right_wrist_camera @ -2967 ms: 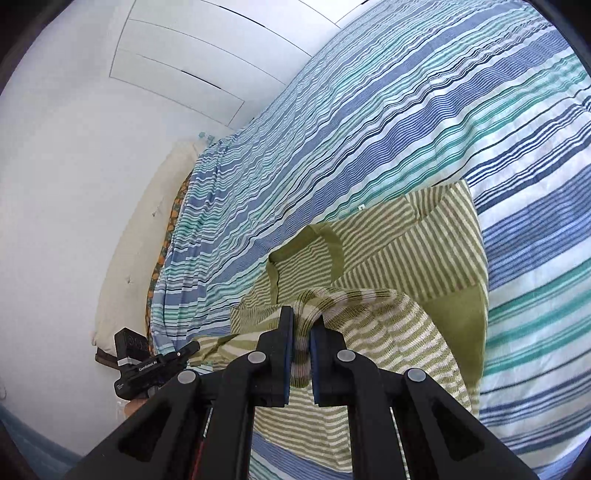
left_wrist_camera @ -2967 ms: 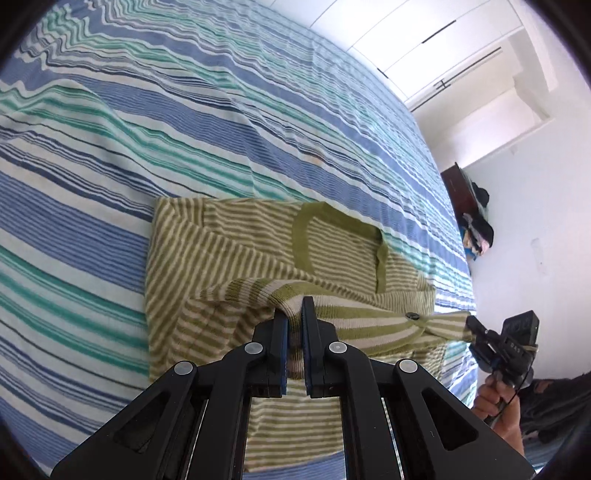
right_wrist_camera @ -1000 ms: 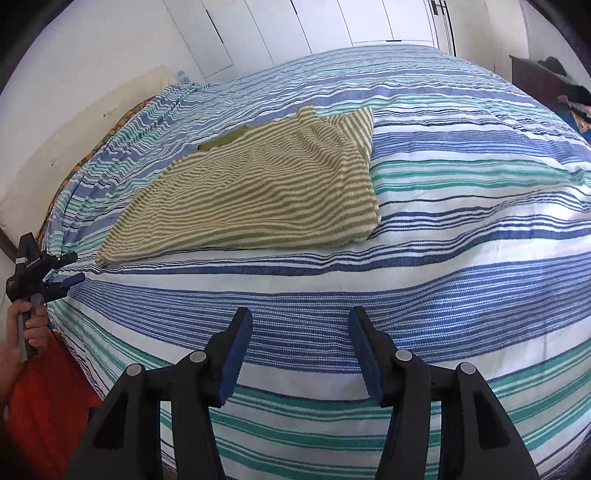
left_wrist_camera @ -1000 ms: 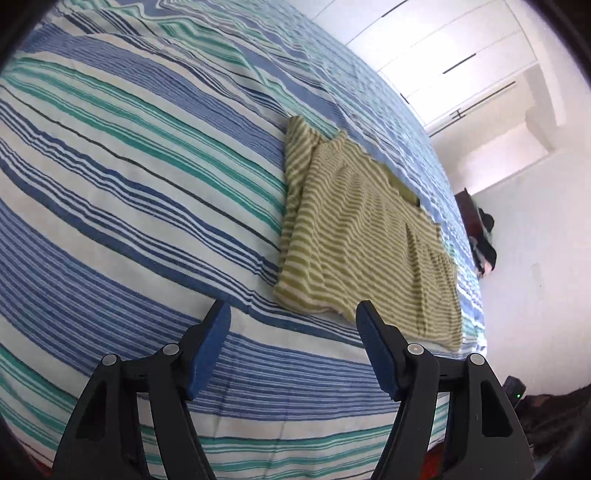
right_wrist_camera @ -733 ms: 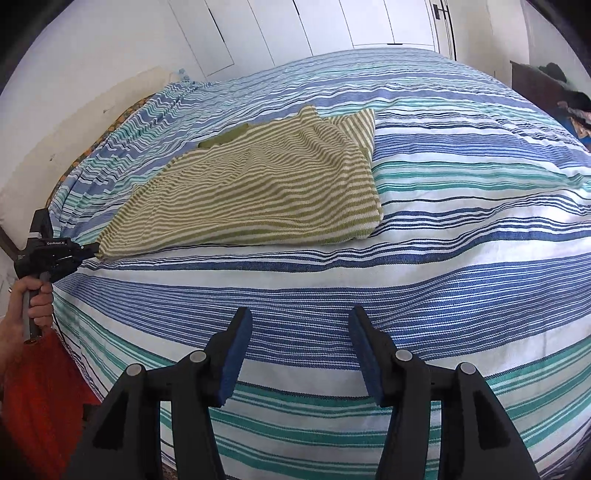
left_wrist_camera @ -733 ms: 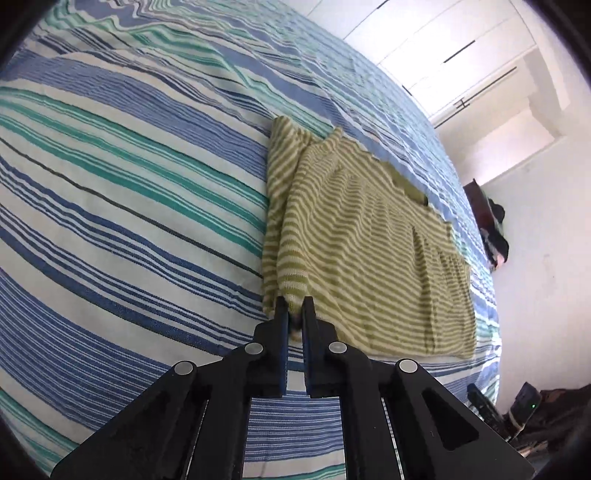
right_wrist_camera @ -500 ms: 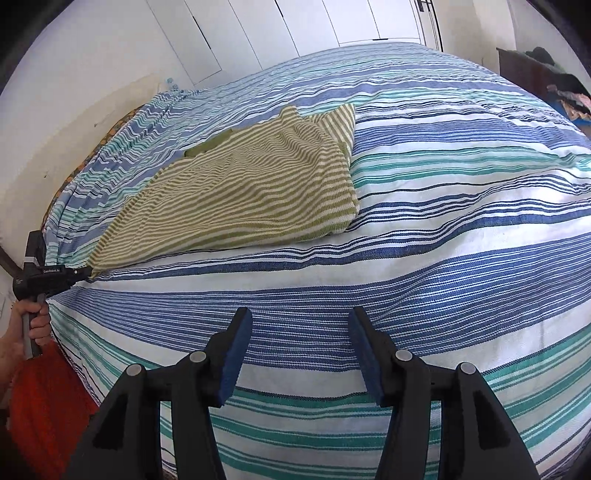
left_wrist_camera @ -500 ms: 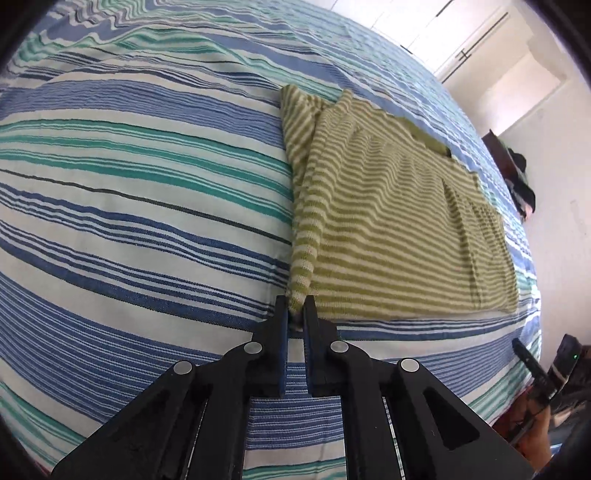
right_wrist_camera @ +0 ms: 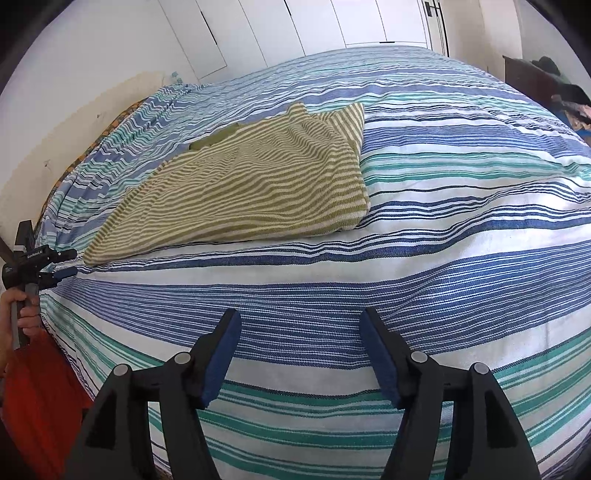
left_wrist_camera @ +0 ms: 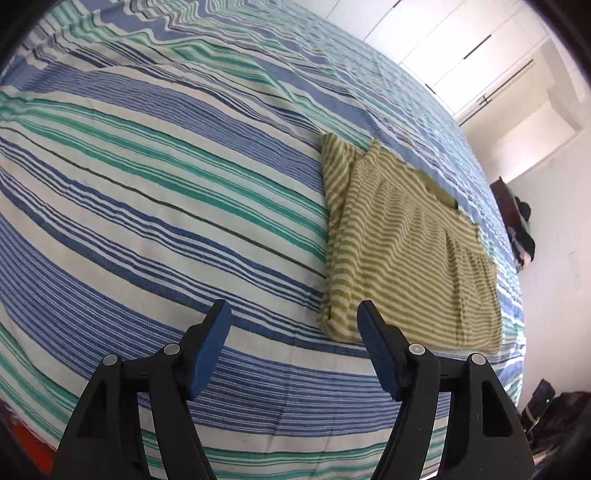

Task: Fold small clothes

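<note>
A small olive-and-cream striped knit top [left_wrist_camera: 402, 251] lies folded flat on the striped bedspread [left_wrist_camera: 147, 192]. It also shows in the right wrist view [right_wrist_camera: 251, 188]. My left gripper [left_wrist_camera: 293, 321] is open and empty, just short of the top's near corner, which sits by its right finger. My right gripper [right_wrist_camera: 301, 332] is open and empty over the bedspread [right_wrist_camera: 461, 229], well short of the top. The left gripper also shows in the right wrist view [right_wrist_camera: 55, 264], held in a hand at the bed's left edge, beside the top's left corner.
White wardrobe doors [right_wrist_camera: 314, 26] stand behind the bed. A dark cabinet with clothes [left_wrist_camera: 517, 221] is at the far right wall. Red fabric [right_wrist_camera: 40, 391] shows at the bed's near left edge. A pale headboard [right_wrist_camera: 74, 122] runs along the left.
The left gripper, shut on the top's near corner half a second ago, has opened and let it go. The right gripper stayed open and moved little.
</note>
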### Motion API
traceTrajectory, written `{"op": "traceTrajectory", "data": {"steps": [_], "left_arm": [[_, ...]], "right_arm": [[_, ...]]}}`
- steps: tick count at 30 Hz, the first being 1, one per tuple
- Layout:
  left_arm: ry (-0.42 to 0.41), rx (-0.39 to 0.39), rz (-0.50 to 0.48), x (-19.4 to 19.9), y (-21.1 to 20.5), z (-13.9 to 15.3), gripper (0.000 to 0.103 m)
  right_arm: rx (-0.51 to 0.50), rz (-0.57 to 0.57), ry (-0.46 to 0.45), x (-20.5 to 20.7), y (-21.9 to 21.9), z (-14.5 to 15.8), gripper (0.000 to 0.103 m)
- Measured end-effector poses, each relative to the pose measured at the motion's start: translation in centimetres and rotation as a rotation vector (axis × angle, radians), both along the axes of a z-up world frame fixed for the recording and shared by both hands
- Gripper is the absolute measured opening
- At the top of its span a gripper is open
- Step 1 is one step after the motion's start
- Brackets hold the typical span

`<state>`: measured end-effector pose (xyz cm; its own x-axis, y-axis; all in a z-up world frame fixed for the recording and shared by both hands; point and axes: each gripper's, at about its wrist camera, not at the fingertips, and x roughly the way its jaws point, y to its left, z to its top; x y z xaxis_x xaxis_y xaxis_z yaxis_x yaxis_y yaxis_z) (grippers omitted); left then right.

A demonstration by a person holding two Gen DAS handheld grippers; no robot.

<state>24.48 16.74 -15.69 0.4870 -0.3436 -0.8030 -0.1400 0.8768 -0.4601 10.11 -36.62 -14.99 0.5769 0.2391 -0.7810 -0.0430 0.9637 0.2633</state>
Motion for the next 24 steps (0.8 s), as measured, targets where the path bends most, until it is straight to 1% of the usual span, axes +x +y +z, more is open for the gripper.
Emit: {"op": "traceTrajectory", "data": {"steps": [3,5,8,10,11,13,15,17,18,19,20,21,24], "left_arm": [[-0.029,-0.085,0.032,2.1,1.5,1.0,0.073],[-0.035,-0.124,0.022,3.8,1.3,1.3,0.075],[-0.025,-0.137,-0.021,6.6,-0.4,1.1,0.075],[-0.004,-0.153,-0.056,8.3,-1.9,0.2,0.079],[0.017,-0.159,-0.063,8.9,-2.3,-0.6,0.079],[0.064,-0.159,-0.058,10.0,-3.0,-2.4,0.078],[0.086,-0.147,-0.056,10.8,-3.8,-3.7,0.076],[0.062,-0.139,-0.062,11.1,-4.3,-4.1,0.051],[0.068,-0.154,-0.077,11.3,-4.5,-4.3,0.008],[0.081,-0.151,-0.08,11.4,-4.7,-4.4,0.007],[0.072,-0.12,-0.072,11.4,-4.9,-4.1,0.007],[0.067,-0.105,-0.067,11.3,-5.0,-3.7,0.007],[0.071,-0.099,-0.024,11.0,-5.4,-2.1,0.006]], "right_arm": [[-0.003,0.001,0.005,0.2,0.1,-0.1,0.068],[-0.002,0.001,0.007,0.3,0.2,-0.3,0.069],[-0.001,0.005,0.009,0.4,0.3,-0.4,0.071],[-0.002,0.008,0.011,0.5,0.3,-0.6,0.071],[0.0,0.008,0.012,0.6,0.3,-0.6,0.071],[0.003,0.009,0.013,0.7,0.3,-0.8,0.072],[0.005,0.011,0.014,0.8,0.3,-0.9,0.073],[0.004,0.015,0.013,0.9,0.4,-0.9,0.074],[0.002,0.017,0.013,1.0,0.4,-0.9,0.074],[-0.001,0.02,0.012,1.0,0.5,-1.0,0.075],[-0.003,0.022,0.011,1.0,0.6,-0.9,0.075],[-0.005,0.024,0.01,1.0,0.6,-0.9,0.076],[0.006,0.021,0.006,1.1,0.5,-0.9,0.076]]}}
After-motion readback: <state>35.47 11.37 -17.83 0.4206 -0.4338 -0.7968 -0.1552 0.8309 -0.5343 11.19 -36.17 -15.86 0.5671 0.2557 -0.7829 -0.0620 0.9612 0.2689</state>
